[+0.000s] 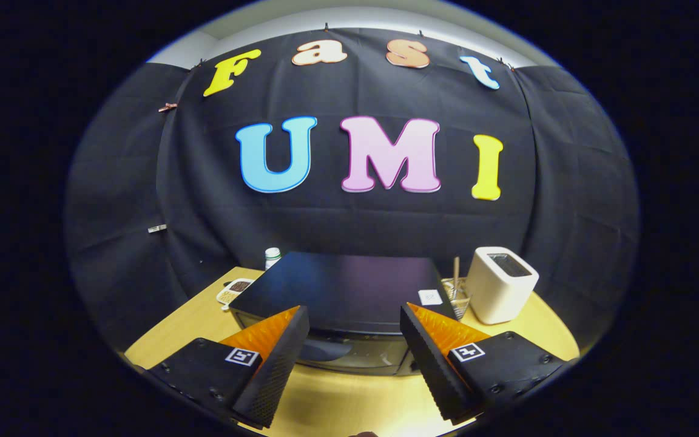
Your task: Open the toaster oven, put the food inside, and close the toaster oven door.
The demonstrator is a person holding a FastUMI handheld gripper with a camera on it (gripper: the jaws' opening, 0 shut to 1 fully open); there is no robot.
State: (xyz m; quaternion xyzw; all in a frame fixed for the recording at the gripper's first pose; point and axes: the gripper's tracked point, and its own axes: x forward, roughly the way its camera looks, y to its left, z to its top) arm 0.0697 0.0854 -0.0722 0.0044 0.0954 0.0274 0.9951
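Toaster oven (340,291) sits shut on the bench (349,400). Tongs (354,340) hang wide open, holding nothing; coming in too high, they could miss the door.

Black toaster oven (337,291), cream-white toaster (500,285), light wooden table (349,400), white-capped bottle (272,257).

The wooden table (337,403) carries a toaster oven (337,291), white toaster (501,285), small dish (235,290) and bottle (272,257).
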